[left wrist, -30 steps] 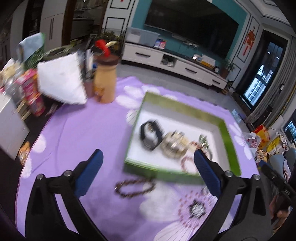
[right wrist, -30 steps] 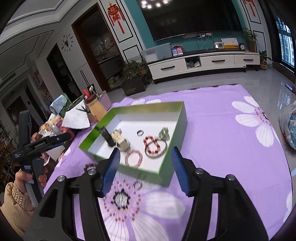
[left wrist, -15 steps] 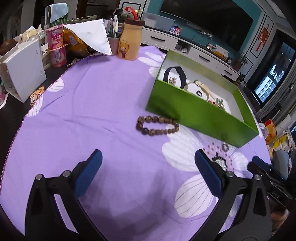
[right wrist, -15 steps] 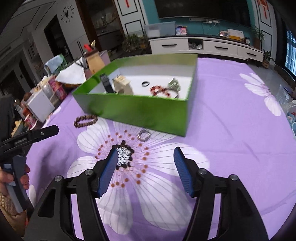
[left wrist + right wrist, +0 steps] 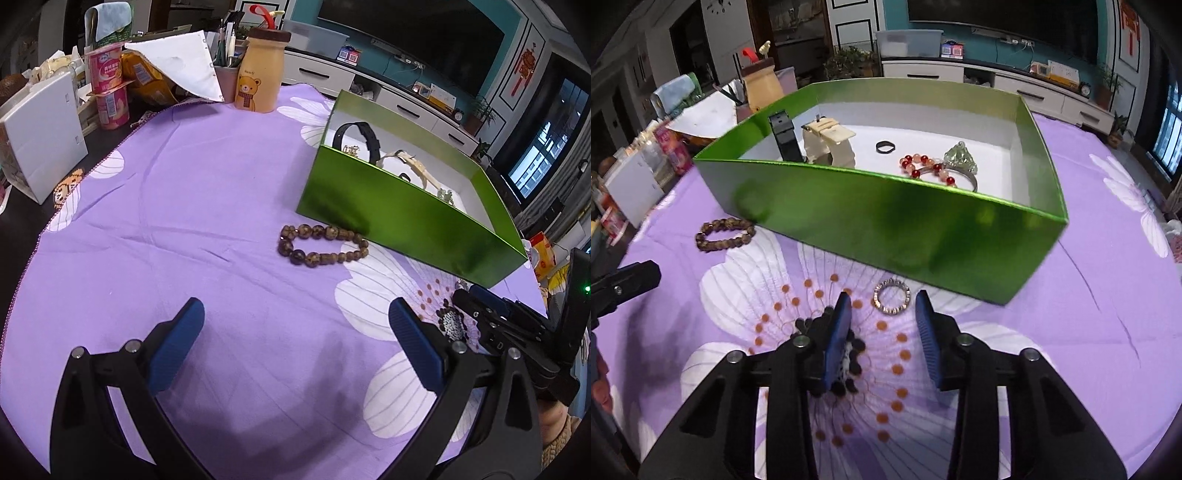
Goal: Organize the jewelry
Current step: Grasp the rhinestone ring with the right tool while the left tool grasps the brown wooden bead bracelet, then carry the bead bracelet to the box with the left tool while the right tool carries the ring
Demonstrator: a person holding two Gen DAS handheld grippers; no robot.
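**Clutter at the edge of my table**

At my eleven o'clock stands a tan plastic bear-printed bottle (image 5: pixel 262 75) with a brown cap. At ten o'clock sit stacked pink yoghurt cups (image 5: pixel 109 88), then a white cardboard box (image 5: pixel 40 133). A white-drawered television cabinet (image 5: pixel 402 99) lies beyond, at one o'clock.

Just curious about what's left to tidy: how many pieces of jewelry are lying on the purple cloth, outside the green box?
2. A brown bead bracelet lies by the green box's left front corner; a sparkly ring lies before its front wall, just ahead of the right hand-held gripper. The box may hide others.
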